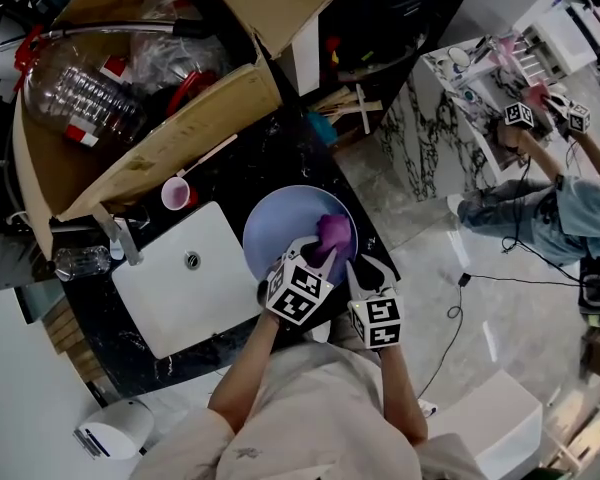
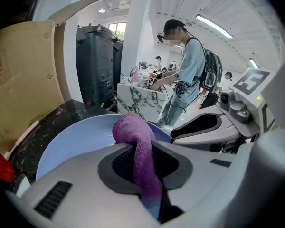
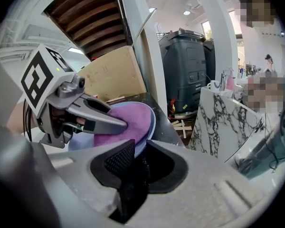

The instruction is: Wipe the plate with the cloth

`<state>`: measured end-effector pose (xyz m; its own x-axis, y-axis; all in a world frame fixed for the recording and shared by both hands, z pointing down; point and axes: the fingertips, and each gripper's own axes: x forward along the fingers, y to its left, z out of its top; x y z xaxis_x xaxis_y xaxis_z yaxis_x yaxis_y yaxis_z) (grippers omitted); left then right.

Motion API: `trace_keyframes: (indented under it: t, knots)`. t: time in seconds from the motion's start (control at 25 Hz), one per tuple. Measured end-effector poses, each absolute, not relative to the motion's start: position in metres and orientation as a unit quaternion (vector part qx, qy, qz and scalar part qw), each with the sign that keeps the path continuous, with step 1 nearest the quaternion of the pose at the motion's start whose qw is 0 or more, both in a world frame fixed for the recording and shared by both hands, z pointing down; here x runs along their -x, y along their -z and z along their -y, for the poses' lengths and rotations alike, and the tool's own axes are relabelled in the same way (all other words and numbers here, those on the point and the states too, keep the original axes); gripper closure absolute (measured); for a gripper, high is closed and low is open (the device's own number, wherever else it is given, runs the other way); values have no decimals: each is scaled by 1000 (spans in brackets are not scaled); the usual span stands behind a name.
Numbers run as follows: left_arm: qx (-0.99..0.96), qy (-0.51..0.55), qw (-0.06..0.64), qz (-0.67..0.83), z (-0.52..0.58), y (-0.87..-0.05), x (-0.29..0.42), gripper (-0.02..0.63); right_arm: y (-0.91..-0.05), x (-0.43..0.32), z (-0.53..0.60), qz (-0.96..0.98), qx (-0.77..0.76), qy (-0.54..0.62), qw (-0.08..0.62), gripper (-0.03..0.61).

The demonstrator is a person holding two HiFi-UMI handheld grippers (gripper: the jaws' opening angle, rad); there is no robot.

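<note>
A pale lavender plate is held over the dark counter beside the white sink. My right gripper is shut on the plate's near right rim, which enters its jaws edge-on. My left gripper is shut on a purple cloth; the cloth bunches past the jaws and presses on the plate's face. In the right gripper view the cloth spreads over much of the plate, with the left gripper's fingers on it.
A white sink with a tap lies left of the plate. A large cardboard box of bottles and bags stands behind, with a pink cup by it. Another person works at a marble table to the right.
</note>
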<state>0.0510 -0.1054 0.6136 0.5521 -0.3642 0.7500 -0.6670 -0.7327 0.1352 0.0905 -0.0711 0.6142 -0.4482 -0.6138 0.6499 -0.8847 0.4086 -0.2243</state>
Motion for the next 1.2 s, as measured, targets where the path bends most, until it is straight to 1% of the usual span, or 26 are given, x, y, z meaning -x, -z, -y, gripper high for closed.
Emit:
trace_keyframes:
  t: [0.72,1.2]
  knots:
    - [-835,-366,208,353,140,-616,-27,555,-614,-92,77,802,-464,-289,240,508]
    - [-814,-375,219,386,144,-618,7,555,-616,-92,77,793,-477,-295,239,509]
